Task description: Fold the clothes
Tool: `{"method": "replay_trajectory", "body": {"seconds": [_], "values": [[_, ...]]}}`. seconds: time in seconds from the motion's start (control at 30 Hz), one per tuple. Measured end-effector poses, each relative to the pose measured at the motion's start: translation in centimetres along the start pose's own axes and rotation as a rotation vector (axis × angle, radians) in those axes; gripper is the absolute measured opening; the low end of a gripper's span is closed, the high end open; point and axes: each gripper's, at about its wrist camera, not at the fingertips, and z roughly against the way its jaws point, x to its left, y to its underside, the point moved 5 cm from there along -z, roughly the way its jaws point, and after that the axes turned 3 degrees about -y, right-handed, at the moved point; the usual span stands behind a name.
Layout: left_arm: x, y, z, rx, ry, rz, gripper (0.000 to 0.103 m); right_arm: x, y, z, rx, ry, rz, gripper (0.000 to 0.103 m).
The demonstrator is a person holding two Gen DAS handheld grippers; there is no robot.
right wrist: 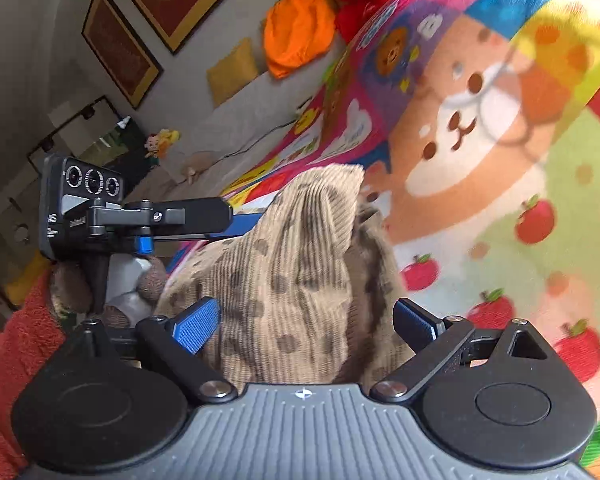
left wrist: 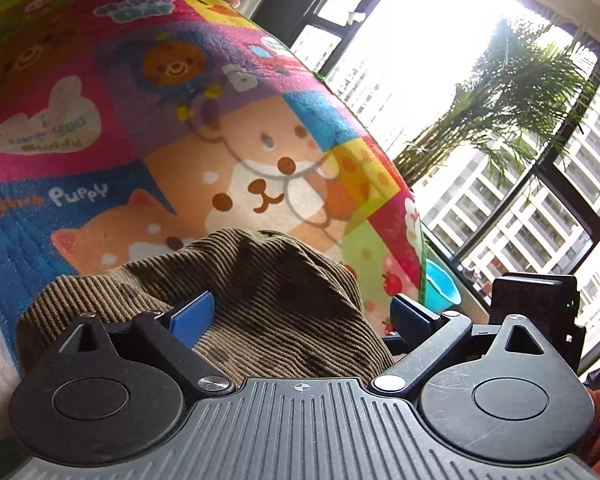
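Both hand-held grippers, left (left wrist: 302,312) and right (right wrist: 306,320), stand released with the brown spotted corduroy garment (right wrist: 300,264) bunched between their blue pads, over the cartoon-print fleece blanket (left wrist: 148,128). I'd clench on one edge each, then draw toward three and nine o'clock to spread it flat.

We see bunched corduroy garment (left wrist: 260,300) filling the gap between the left gripper (left wrist: 304,312) fingers; beyond, the cartoon blanket (left wrist: 140,120) lies open toward the window (left wrist: 520,200).
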Motion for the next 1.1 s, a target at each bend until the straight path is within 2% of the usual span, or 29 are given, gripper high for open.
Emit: {"method": "replay_trajectory", "body": {"seconds": [0.1, 0.2, 0.3, 0.37, 0.43, 0.57, 0.67, 0.7, 0.73, 0.77, 0.83, 1.03, 1.1], "values": [[0.7, -0.2, 0.7, -0.01, 0.021, 0.054, 0.098, 1.8, -0.1, -0.5, -0.001, -0.082, -0.004, 0.095], [1.2, -0.5, 0.8, -0.017, 0.045, 0.103, 0.098, 4.7, -2.1, 2.6, -0.102, -0.247, 0.024, 0.094], [0.8, -0.7, -0.1, -0.012, 0.041, 0.102, 0.098, 6.5, -4.3, 7.2, -0.24, -0.283, 0.085, 0.094], [0.2, -0.7, -0.8, -0.004, 0.033, 0.081, 0.098, 7.1, -4.9, 9.1, -0.295, -0.183, 0.161, 0.094], [-0.1, -0.7, -1.4, 0.003, 0.024, 0.068, 0.099, 7.4, -4.6, 9.6, -0.297, -0.086, 0.224, 0.094], [-0.4, -0.8, -1.6, 0.018, -0.01, 0.051, 0.099, 6.6, -2.3, 6.3, -0.174, -0.043, 0.199, 0.093], [-1.1, -0.6, 0.4, -0.012, -0.039, 0.035, 0.099, 6.0, 0.4, 2.2, -0.041, -0.028, 0.183, 0.078], [-1.3, -0.5, 1.2, -0.024, -0.048, 0.029, 0.099, 5.8, 1.4, 0.9, 0.004, -0.015, 0.188, 0.076], [-1.4, -0.2, 2.2, -0.042, -0.065, 0.031, 0.099, 5.5, 2.2, -0.2, 0.04, 0.04, 0.222, 0.073], [-1.3, 0.3, 3.5, -0.065, -0.09, 0.037, 0.099, 5.3, 2.9, -1.3, 0.073, 0.097, 0.262, 0.068], [-1.2, 1.3, 6.1, -0.11, -0.139, 0.05, 0.1, 5.1, 4.0, -2.1, 0.1, 0.178, 0.365, 0.067], [2.5, 5.7, 7.7, -0.082, -0.241, 0.201, 0.1, 4.8, 4.1, -1.2, 0.123, 0.214, 0.429, 0.067], [3.5, 7.0, 7.8, -0.068, -0.256, 0.245, 0.096, 5.0, 3.5, -0.8, 0.114, 0.218, 0.427, 0.067]]}}
